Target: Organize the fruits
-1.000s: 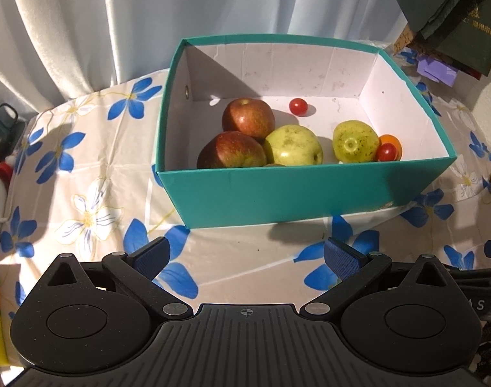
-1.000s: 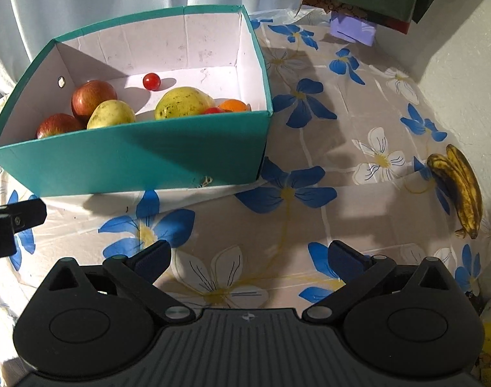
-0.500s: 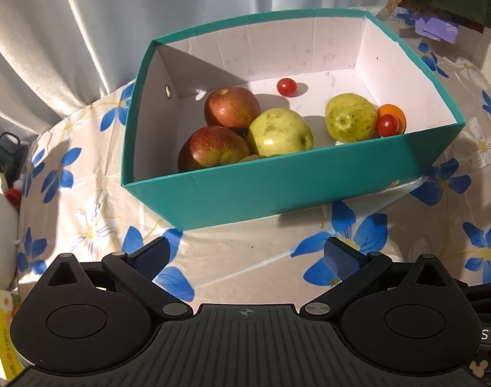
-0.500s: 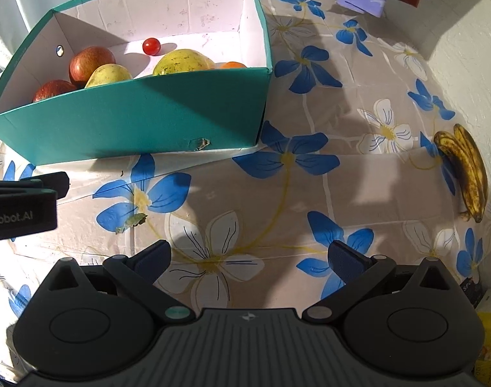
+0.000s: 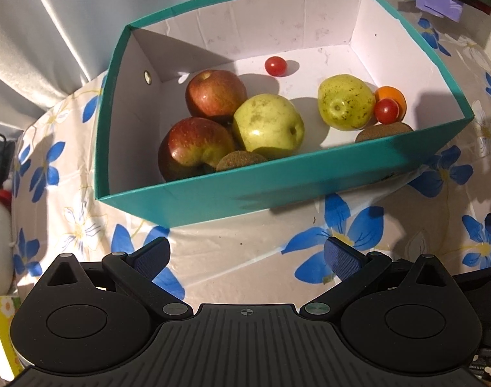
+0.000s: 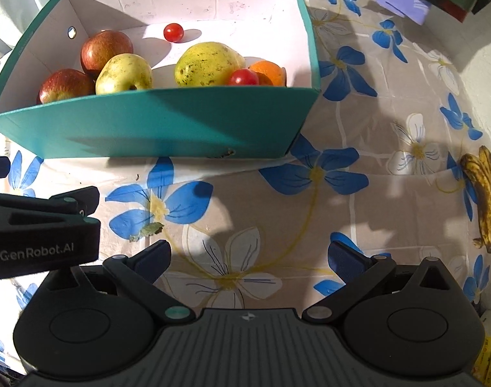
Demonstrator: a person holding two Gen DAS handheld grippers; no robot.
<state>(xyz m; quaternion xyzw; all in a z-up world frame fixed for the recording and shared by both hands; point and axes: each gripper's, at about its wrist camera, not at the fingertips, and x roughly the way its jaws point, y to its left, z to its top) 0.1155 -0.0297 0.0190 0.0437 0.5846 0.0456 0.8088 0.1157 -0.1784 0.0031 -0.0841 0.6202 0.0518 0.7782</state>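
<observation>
A teal box (image 5: 277, 187) (image 6: 155, 125) stands on the flowered tablecloth. It holds two red apples (image 5: 216, 95) (image 5: 193, 146), two yellow-green pears (image 5: 268, 122) (image 5: 345, 101), two cherry tomatoes (image 5: 275, 65) (image 5: 386, 110), an orange (image 5: 392, 93) and two kiwis (image 5: 240, 159). A spotted banana bunch (image 6: 485, 196) lies on the cloth at the far right of the right wrist view. My left gripper (image 5: 247, 258) is open and empty in front of the box. My right gripper (image 6: 248, 256) is open and empty over the cloth.
White curtains (image 5: 68, 16) hang behind the box. A purple item (image 6: 401, 0) and dark cloth lie at the back right. The left gripper's body (image 6: 42, 229) shows at the left of the right wrist view. A small leaf scrap (image 6: 148, 230) lies on the cloth.
Both grippers have risen and tilted down, so the box interior shows more, including the kiwis. The left gripper's body has come further into the right wrist view. Both stay open.
</observation>
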